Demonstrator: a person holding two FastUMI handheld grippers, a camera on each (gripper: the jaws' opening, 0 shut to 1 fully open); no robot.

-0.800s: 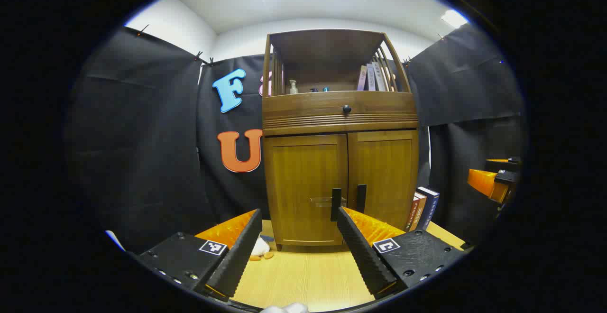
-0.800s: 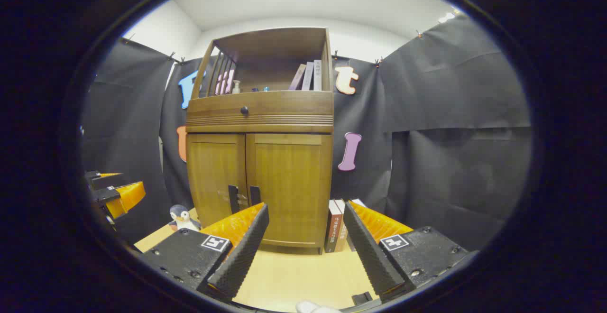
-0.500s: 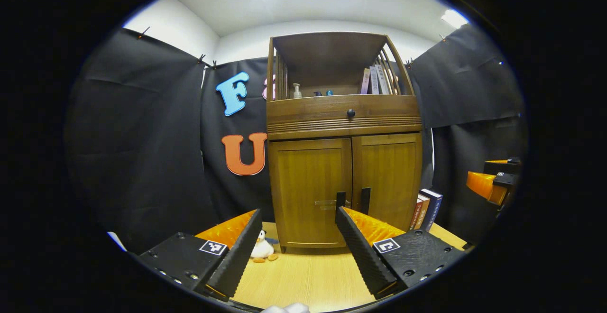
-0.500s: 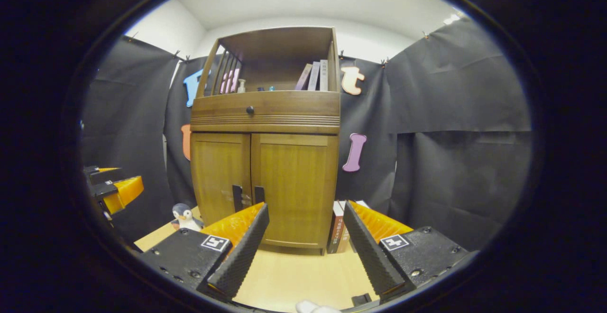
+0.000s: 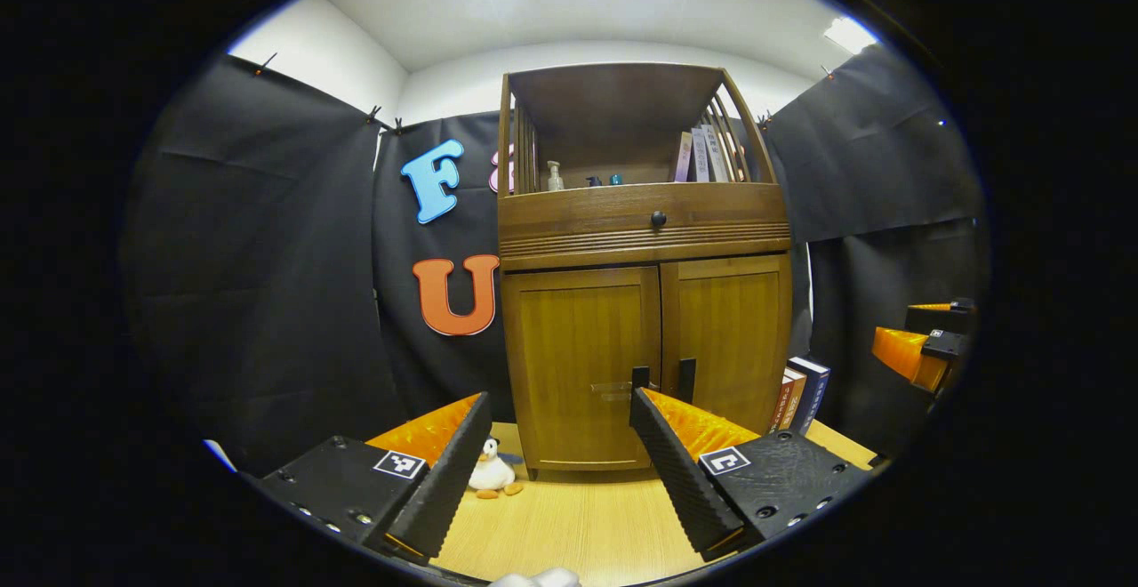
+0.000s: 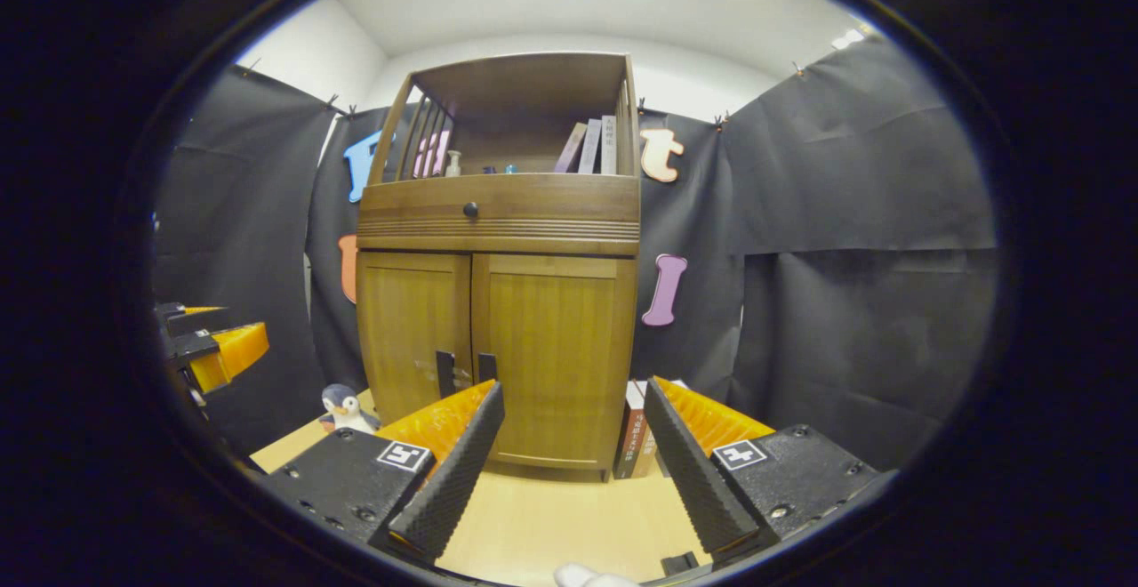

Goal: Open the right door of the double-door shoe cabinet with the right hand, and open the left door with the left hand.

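Both doors, left door (image 5: 580,365) and right door (image 5: 731,338), sit closed on the cabinet (image 5: 642,222) at the worktop's (image 5: 578,525) back. Left gripper (image 5: 560,409) and right gripper (image 6: 573,400) gape apart, short of the handles (image 5: 662,378).

black cloth walls (image 5: 267,258); white ceiling (image 5: 569,9) — lit

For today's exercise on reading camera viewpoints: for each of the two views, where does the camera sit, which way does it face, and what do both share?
Left gripper view: rides the left gripper, facing the cabinet from its left; right gripper at the edge.
Right gripper view: rides the right gripper, facing the cabinet from its right; left gripper at the edge.
Shared: closed doors, toy penguin, books.
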